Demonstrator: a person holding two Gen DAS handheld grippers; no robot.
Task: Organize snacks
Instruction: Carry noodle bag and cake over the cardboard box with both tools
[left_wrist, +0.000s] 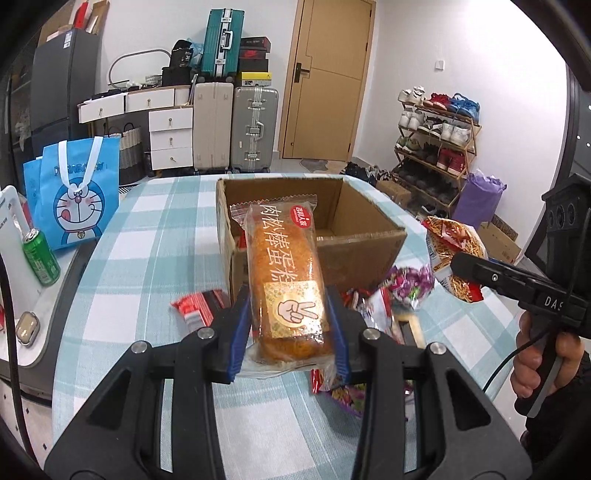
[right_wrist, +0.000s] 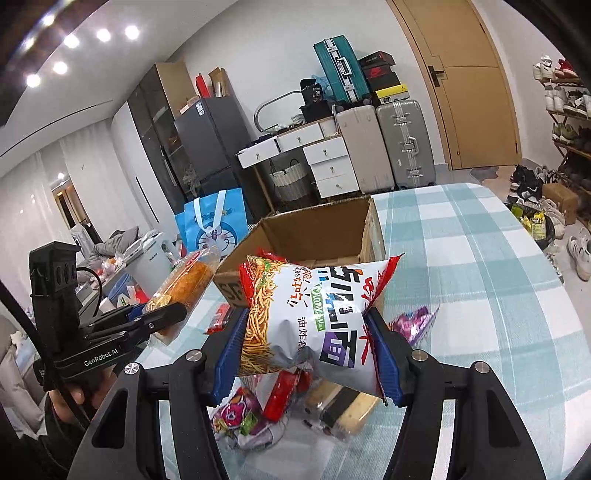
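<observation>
Left gripper (left_wrist: 290, 325) clamped across soft, crushable wrapped bread roll (left_wrist: 284, 273), right gripper (right_wrist: 310, 354) closed on light, crinkly noodle-snack bag (right_wrist: 314, 314), both raised before open cardboard box (left_wrist: 332, 229); grip mid-body, gently, avoiding slippery wrapper ends.

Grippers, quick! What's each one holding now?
Left gripper: shut on the bread roll.
Right gripper: shut on the noodle bag.

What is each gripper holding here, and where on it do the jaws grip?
The left gripper clamps the wrapped bread roll by its near end. The right gripper squeezes the noodle snack bag across its lower middle.
</observation>
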